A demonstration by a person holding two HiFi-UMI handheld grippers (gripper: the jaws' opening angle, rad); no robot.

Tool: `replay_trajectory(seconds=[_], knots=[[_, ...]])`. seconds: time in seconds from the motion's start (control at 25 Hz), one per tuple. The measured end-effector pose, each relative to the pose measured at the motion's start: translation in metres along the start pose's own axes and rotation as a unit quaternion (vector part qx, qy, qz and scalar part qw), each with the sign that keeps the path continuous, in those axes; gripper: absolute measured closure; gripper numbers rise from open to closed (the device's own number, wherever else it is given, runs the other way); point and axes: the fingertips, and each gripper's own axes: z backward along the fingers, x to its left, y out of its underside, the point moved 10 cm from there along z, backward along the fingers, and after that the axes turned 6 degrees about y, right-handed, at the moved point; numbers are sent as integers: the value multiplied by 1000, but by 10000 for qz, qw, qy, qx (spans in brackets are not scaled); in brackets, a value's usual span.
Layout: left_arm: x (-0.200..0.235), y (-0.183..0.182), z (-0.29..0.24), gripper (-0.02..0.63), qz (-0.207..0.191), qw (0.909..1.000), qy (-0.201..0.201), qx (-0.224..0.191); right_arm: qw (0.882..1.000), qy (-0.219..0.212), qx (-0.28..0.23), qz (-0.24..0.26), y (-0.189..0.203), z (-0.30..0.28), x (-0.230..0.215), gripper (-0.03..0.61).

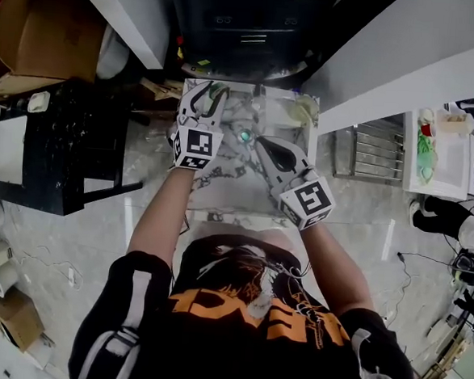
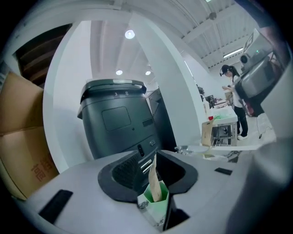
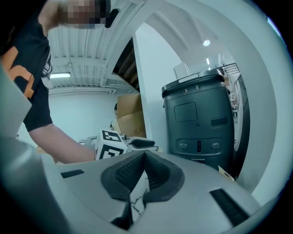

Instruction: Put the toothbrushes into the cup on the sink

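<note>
Over the marbled sink top my left gripper points away from me, its jaws standing open. In the left gripper view a tan toothbrush handle stands upright in a small green-and-white holder, low in the gap of the left gripper; the pads do not press on it. My right gripper is shut and empty, aimed at a small teal thing on the sink top. Its pads meet in the right gripper view. A pale cup-like thing sits at the far right corner.
A dark grey bin-shaped machine stands behind the sink. A cardboard box and a black cabinet lie to the left, a metal rack and a white shelf to the right. A person stands far off.
</note>
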Motion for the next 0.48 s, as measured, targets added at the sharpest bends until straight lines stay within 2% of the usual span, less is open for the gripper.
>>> replay_trajectory(seconds=[0.16, 0.32, 0.48], knots=[[-17, -28, 30, 476, 74, 9991, -17, -417, 9999, 122, -80, 31, -7, 13, -2, 565], [-18, -47, 90, 483, 194, 9979, 75, -607, 9990, 178, -416, -70, -12, 7, 17, 565], [-38, -79, 141, 511, 230, 9939, 217, -1053, 9976, 214, -663, -2, -26, 34, 27, 565]])
